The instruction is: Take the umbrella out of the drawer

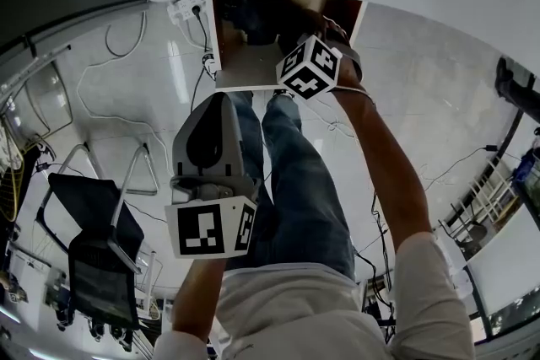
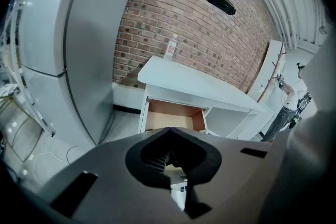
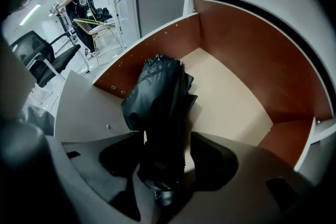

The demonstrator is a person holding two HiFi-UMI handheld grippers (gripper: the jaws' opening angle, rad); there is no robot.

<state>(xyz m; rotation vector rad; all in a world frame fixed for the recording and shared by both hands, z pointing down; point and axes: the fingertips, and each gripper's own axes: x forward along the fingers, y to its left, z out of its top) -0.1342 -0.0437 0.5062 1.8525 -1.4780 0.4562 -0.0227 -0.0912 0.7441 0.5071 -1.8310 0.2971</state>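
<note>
Umbrella in drawer between jaws

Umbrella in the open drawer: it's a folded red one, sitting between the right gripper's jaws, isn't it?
Not red. The right gripper view shows the folded umbrella is black. The rest holds: it lies in the open drawer, between the jaws of the right gripper.
</note>
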